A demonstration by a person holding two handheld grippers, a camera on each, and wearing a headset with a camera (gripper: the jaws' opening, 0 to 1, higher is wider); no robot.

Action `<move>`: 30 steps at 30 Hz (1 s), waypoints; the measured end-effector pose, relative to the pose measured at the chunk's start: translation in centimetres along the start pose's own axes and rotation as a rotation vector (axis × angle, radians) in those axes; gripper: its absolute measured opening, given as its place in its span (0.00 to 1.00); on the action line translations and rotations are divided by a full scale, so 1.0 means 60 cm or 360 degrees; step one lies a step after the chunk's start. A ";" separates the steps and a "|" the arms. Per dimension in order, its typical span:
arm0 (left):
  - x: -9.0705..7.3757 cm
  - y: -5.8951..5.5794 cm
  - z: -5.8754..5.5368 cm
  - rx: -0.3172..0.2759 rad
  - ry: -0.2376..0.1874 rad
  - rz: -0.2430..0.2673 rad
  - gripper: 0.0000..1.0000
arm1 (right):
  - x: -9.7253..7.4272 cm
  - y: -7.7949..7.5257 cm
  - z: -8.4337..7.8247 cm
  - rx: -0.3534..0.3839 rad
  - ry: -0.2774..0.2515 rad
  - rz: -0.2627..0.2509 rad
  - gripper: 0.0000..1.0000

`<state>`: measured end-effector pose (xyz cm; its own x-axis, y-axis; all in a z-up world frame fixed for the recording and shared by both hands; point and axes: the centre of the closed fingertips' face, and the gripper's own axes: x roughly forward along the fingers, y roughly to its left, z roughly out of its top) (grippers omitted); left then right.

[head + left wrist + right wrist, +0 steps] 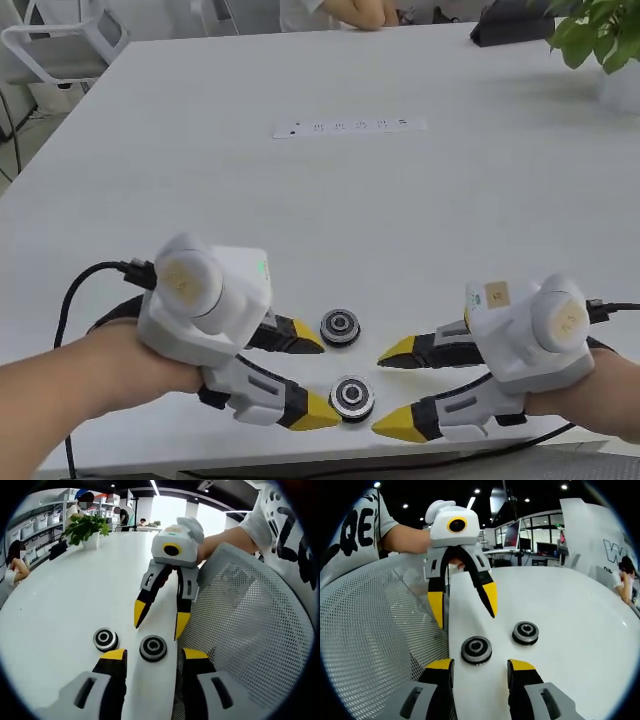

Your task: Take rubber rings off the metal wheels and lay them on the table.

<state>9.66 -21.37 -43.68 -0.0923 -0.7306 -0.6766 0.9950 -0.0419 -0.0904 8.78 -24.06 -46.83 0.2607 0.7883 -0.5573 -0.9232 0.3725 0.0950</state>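
**Ring removal, 2 wheels: 0 stripped, 2 outstanding**

1. Near wheel. A metal wheel lying flat on the white desk, close to the front edge. Its dark outer band, taken to be the rubber ring, is seated on it.

2. Far wheel. Same pattern, also flat, with its dark band in place. It lies at 12 o'clock of the near wheel, near it but apart.

3. Left hand-held gripper. It sits at 9 o'clock of the near wheel with its jaws spread and nothing held. The yellow tips point toward 3 o'clock. In the left gripper view the near wheel sits just ahead of the gap between the jaws. Whether a tip touches it cannot be told.

4. Right hand-held gripper. It sits at 3 o'clock of the near wheel with its jaws likewise spread and empty, tips pointing toward 9 o'clock. It faces the left one across the near wheel.

5. Sundries. A socket strip lies at 12 o'clock, well apart from the wheels. A potted plant stands at 2 o'clock at the far corner. A mesh chair back stands beside the desk edge.

Status, as judged: no loose ring lies on the desk, and both wheels appear fully dressed. The step in hand looks like the approach to the near wheel. The grip, the peel and the laying down remain for both.
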 end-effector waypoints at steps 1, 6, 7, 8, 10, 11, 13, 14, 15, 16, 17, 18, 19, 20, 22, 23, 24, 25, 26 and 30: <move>0.001 0.000 0.000 -0.0001 0.0000 -0.0001 0.38 | 0.000 -0.001 0.001 0.0002 -0.0002 0.0001 0.40; 0.013 -0.006 0.001 0.0008 0.0020 -0.0025 0.34 | 0.002 -0.001 0.002 0.0007 -0.0009 0.0005 0.40; 0.015 -0.007 0.000 0.0009 0.0028 -0.0031 0.33 | 0.002 -0.001 0.002 0.0011 -0.0013 0.0004 0.40; 0.018 -0.008 -0.001 0.0010 0.0037 -0.0037 0.32 | 0.002 -0.001 0.003 0.0011 -0.0015 0.0006 0.40; 0.023 -0.010 -0.004 0.0019 0.0054 -0.0048 0.31 | 0.003 0.000 0.001 0.0009 -0.0009 0.0008 0.40; 0.025 -0.011 -0.005 0.0019 0.0060 -0.0052 0.31 | 0.003 0.001 0.000 0.0008 -0.0005 0.0009 0.40; 0.028 -0.012 -0.007 0.0022 0.0071 -0.0063 0.30 | 0.003 0.001 -0.002 0.0009 -0.0002 0.0008 0.40; 0.029 -0.012 -0.007 0.0026 0.0077 -0.0063 0.29 | 0.002 0.001 -0.002 0.0009 -0.0003 0.0006 0.41; 0.030 -0.013 -0.008 0.0036 0.0087 -0.0065 0.27 | 0.002 0.001 -0.003 0.0011 -0.0003 0.0006 0.41; 0.031 -0.013 -0.008 0.0037 0.0091 -0.0065 0.26 | 0.002 0.002 -0.003 0.0014 -0.0004 0.0009 0.40; 0.033 -0.012 -0.008 0.0035 0.0094 -0.0066 0.25 | 0.002 0.002 -0.003 0.0015 -0.0005 0.0010 0.40; 0.034 -0.012 -0.008 0.0031 0.0094 -0.0068 0.24 | 0.003 0.003 -0.004 0.0013 -0.0003 0.0012 0.41; 0.035 -0.012 -0.009 0.0027 0.0094 -0.0071 0.24 | 0.003 0.003 -0.004 0.0012 -0.0001 0.0014 0.40; 0.037 -0.012 -0.008 0.0027 0.0095 -0.0070 0.24 | 0.004 0.004 -0.003 0.0012 -0.0001 0.0017 0.40; 0.039 -0.011 -0.008 0.0025 0.0100 -0.0073 0.23 | 0.003 0.003 -0.003 0.0013 -0.0002 0.0017 0.41; 0.040 -0.011 -0.008 0.0027 0.0101 -0.0072 0.22 | 0.003 0.003 -0.003 0.0014 -0.0003 0.0017 0.41; 0.041 -0.010 -0.009 0.0026 0.0108 -0.0072 0.21 | 0.003 0.002 -0.002 0.0013 -0.0006 0.0015 0.41; 0.042 -0.010 -0.009 0.0025 0.0109 -0.0072 0.21 | 0.003 0.002 -0.002 0.0013 -0.0007 0.0015 0.41; 0.043 -0.009 -0.009 0.0021 0.0109 -0.0070 0.20 | 0.003 0.002 -0.001 0.0014 -0.0008 0.0014 0.41; 0.045 -0.005 -0.008 0.0008 0.0104 -0.0056 0.16 | 0.003 0.002 -0.001 0.0020 -0.0010 0.0013 0.41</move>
<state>9.07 -23.01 -45.83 -0.1292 -0.6826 -0.7193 0.9913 -0.0703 -0.1114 8.71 -23.92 -46.96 0.2548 0.7946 -0.5510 -0.9218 0.3719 0.1099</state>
